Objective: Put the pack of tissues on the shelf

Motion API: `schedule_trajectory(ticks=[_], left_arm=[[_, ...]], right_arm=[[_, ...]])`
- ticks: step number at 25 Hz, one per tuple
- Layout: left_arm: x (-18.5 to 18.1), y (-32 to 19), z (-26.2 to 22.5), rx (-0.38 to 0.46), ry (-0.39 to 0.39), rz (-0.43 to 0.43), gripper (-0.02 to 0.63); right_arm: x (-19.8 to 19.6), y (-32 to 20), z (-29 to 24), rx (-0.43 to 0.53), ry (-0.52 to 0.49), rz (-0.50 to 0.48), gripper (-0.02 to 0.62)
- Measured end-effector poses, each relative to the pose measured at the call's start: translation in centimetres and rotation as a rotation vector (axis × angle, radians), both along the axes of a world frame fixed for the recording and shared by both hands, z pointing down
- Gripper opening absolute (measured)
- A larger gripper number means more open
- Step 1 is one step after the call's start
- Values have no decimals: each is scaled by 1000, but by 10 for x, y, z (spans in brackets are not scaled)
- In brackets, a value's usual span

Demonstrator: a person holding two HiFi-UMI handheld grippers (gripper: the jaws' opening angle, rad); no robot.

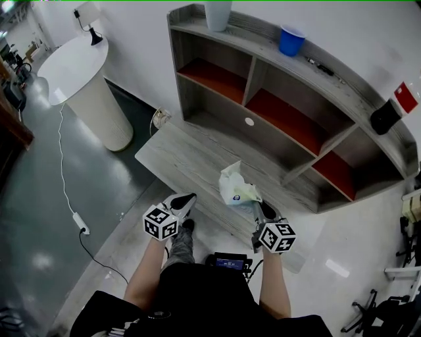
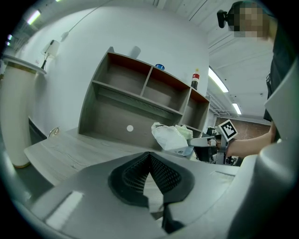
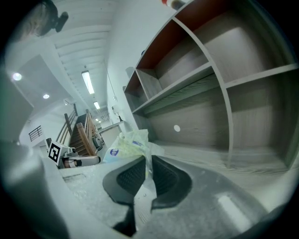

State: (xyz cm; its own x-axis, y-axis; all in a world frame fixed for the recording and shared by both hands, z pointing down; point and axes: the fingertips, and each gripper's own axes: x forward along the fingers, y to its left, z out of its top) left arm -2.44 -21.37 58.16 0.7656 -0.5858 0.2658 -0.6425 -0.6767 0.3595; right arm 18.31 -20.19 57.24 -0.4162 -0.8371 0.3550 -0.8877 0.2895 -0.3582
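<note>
Right gripper view: right gripper (image 3: 148,163) jaws pinch the pack of tissues (image 3: 124,145) by its wrapper edge.

A white round pedestal table (image 1: 99,108) stands in the upper left of the head view, with a small lamp (image 1: 95,37) on its top. A thin white cable (image 1: 62,158) runs from it down the dark glossy floor (image 1: 33,217) to a white block (image 1: 82,224) at lower left. At the top centre stands a white vessel (image 1: 218,14), with a blue cup (image 1: 291,40) to its right. Further right lies a slim black object (image 1: 322,66), and at the right edge stands a dark bottle (image 1: 385,117) with a red label. Black chair bases (image 1: 375,309) fill the lower right corner.
</note>
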Motion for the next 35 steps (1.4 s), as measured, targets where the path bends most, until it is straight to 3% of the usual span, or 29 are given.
schedule_trajectory(ticks=[21,27,35], left_arm=[[-12,-163,-17,25,4,266,2],[-6,-181,-14,26,7,346,2],[14,-186,-9,21,21,366,2]], right_arm=[[-34,-109,-11,-4,28,231,25],[-38,-112,-10,-6,27,312,25],[-33,-105,-6,-21,32,347,25]])
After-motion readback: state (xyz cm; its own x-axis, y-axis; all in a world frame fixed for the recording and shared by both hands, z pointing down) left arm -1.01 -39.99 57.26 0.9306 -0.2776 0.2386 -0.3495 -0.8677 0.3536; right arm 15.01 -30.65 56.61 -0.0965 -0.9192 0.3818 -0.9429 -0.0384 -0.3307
